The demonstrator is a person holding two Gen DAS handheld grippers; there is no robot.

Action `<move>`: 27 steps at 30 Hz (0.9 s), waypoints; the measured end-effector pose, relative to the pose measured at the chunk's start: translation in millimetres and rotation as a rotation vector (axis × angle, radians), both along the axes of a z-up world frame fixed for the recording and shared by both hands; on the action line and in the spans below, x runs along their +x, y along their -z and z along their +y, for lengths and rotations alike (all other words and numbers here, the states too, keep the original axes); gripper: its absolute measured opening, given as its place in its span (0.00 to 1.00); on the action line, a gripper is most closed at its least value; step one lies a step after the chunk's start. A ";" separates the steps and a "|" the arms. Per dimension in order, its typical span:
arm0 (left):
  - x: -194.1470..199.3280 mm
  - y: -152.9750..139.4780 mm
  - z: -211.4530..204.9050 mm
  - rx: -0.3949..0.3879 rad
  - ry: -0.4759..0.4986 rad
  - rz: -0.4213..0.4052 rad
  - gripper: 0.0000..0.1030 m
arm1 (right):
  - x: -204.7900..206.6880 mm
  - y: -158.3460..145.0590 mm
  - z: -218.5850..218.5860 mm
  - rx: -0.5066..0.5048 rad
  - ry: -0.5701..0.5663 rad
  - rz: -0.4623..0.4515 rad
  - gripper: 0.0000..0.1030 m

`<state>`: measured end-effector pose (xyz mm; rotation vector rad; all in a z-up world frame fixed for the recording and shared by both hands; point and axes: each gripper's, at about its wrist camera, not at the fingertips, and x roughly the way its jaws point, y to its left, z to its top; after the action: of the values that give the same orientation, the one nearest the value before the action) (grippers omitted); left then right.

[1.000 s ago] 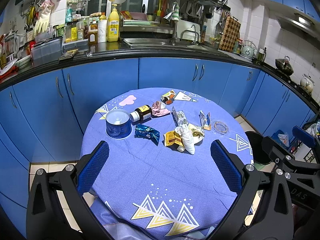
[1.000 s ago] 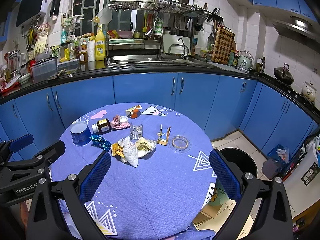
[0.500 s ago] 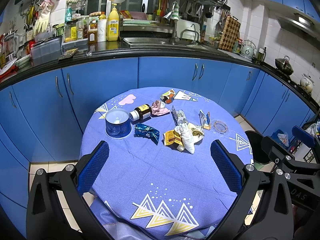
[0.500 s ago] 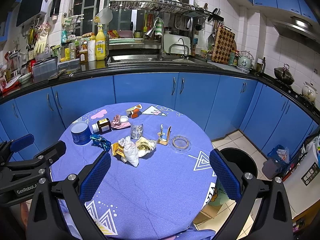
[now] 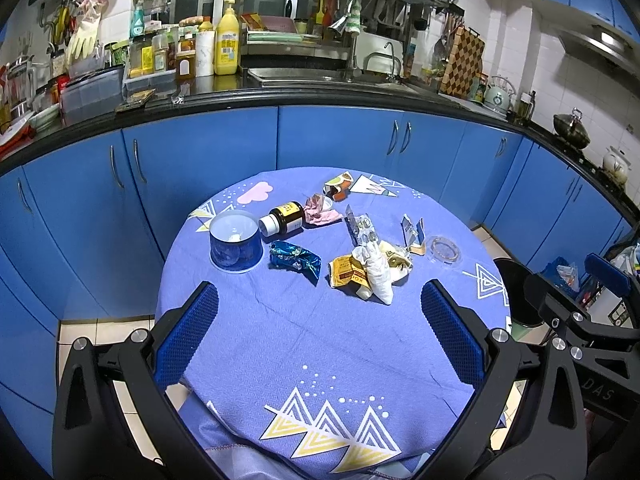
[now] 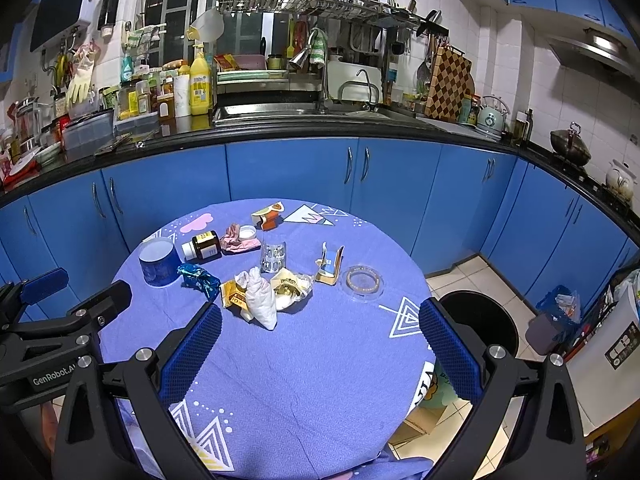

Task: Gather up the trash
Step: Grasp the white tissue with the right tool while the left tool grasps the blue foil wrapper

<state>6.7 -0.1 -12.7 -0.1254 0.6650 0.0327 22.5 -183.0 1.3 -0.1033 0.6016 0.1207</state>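
Both grippers hang over the near edge of the round table (image 5: 304, 360), nothing picked yet. The left gripper (image 5: 320, 328) has its jaws spread wide and empty, and the right gripper (image 6: 320, 344) is just as wide apart, empty too.

The trash sits in a loose band across the middle of the table. Nearest the left gripper is the crumpled white bag (image 5: 376, 272), lying on the yellow wrapper (image 5: 346, 274), with the blue foil wrapper (image 5: 294, 260) just beside them toward the left edge. Further back, the brown bottle (image 5: 286, 218) lies on its side next to the blue tub (image 5: 235, 242). The black bin (image 6: 478, 326) stands on the floor off the right edge of the table, close by the right gripper.

Best play here, I'd say: take the near pile first. Come down with the jaws straddling the white bag across its narrow waist and close gently, since it looks soft and will likely squash. It touches the wrappers beneath, so lift slowly and watch for one dragging along. The right gripper has the short carry to the bin. The clear round lid (image 6: 363, 279) near the right edge looks flat, possibly hard to pinch; hard to judge from here.
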 end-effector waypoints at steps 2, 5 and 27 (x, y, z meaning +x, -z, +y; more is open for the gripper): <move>1.6 1.2 0.1 -0.001 0.000 0.006 0.97 | 1.3 1.2 -1.5 0.004 -0.001 0.005 0.94; 3.7 2.4 0.2 0.000 0.001 0.011 0.97 | 3.3 3.5 -2.5 0.002 -0.002 0.010 0.94; 50.2 39.3 11.8 -0.009 -0.018 0.123 0.97 | 55.3 47.3 6.3 -0.026 -0.001 0.127 0.94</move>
<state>57.0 11.7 -52.0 -0.1386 0.7865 0.0555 77.8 -176.7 -46.0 -0.1222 0.7301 0.1214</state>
